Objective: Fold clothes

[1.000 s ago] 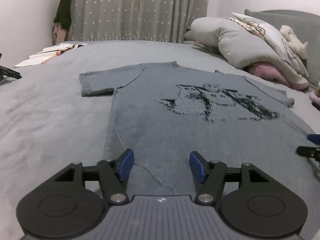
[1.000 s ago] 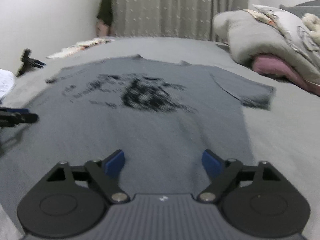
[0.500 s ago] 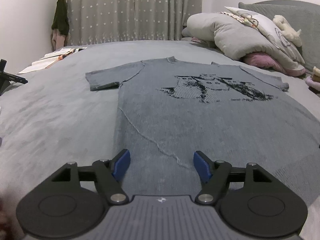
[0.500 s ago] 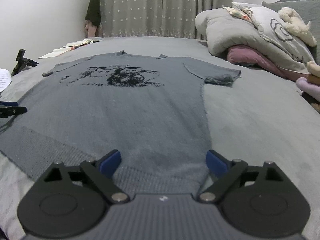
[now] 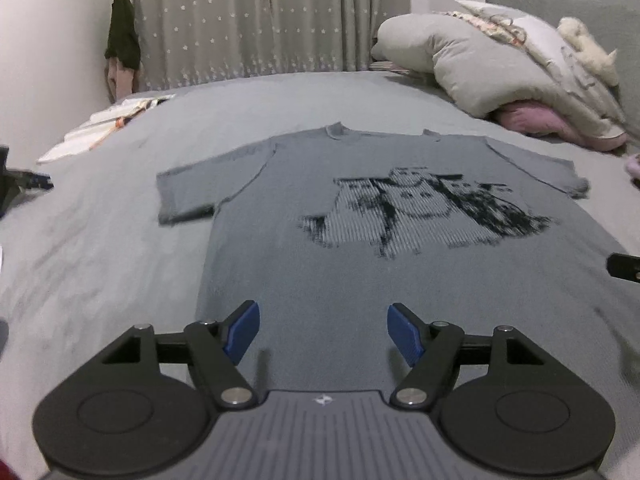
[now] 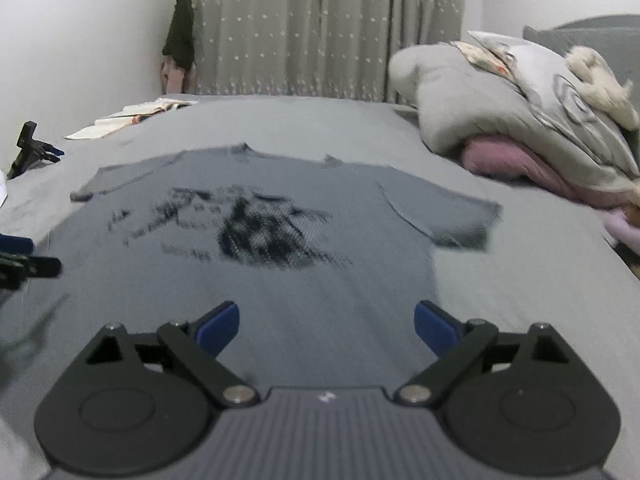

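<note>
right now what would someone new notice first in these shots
The grey t-shirt spread flat, front up, on the grey bed, its dark print mid-chest. Next, the heap of bedding at the far right, over something pink. In the foreground of each view a gripper hangs open over the shirt's lower part, left gripper and right gripper, with nothing between the blue pads.
</note>
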The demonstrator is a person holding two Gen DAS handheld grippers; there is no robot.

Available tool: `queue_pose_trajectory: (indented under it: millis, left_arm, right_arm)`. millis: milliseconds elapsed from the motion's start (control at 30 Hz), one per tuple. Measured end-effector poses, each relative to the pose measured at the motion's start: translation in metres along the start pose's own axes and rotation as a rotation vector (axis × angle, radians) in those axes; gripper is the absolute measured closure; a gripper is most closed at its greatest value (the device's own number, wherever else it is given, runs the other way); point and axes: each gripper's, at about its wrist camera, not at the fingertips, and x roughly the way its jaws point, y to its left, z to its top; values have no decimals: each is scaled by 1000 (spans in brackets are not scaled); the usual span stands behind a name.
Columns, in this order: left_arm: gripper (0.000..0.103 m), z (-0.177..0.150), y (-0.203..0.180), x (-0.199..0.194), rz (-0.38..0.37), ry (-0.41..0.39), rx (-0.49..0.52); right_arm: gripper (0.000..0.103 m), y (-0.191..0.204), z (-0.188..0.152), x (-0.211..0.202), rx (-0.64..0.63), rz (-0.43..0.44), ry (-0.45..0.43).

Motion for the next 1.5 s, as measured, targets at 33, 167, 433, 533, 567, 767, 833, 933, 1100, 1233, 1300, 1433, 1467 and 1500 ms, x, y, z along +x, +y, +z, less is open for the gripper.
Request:
queue_pose_trajectory:
  millis: [33, 167, 433, 533, 567, 767, 833, 933, 1100, 1233, 1300, 1433, 1467, 1500]
  left_arm:
    - [33, 5, -1, 6, 11, 10, -10]
    - [33, 17, -3, 31, 57, 45, -53]
    - [33, 24, 1, 64, 105, 71, -99]
    - [32, 24, 3, 70, 106, 57, -112]
    - [32, 25, 4, 72, 107, 51, -113]
    - [22, 20, 13, 77, 95, 10, -118]
    - [22, 17, 19, 77, 84, -3, -128]
    - [22, 12, 28, 74, 66, -22, -141]
    - [22, 2, 42, 68, 44, -39, -142]
    - [22, -6, 49, 60, 26, -47, -126]
    - [22, -9, 50, 55, 28, -50, -111]
    - [21, -16, 51, 47, 67, -46, -113]
    - [21, -17, 53, 46, 67, -41, -127]
    - [21, -19, 55, 44, 63, -40, -139]
  right_arm:
    - [8, 5, 4, 8, 1, 6, 0]
    - [8, 20, 17, 39, 17, 23, 10]
    - [8, 19, 21, 82, 64, 10, 46]
    - [8, 13, 16, 92, 87, 4, 70]
    - [8, 10, 15, 94, 100, 4, 74]
    - [4, -5, 11, 98, 128, -2, 78]
    - [4, -10, 9, 96, 137, -9, 78]
    - [3, -19, 6, 94, 146, -19, 82]
    - [3, -34, -1, 84, 142, -36, 91]
    - [2, -48, -9, 73, 158, -47, 98]
    - [2, -55, -13, 67, 168, -43, 100]
    - [0, -64, -21, 55, 172, -72, 119]
    - [0, -68, -24, 52, 191, -68, 118]
    - [0, -73, -26, 49, 211, -65, 116]
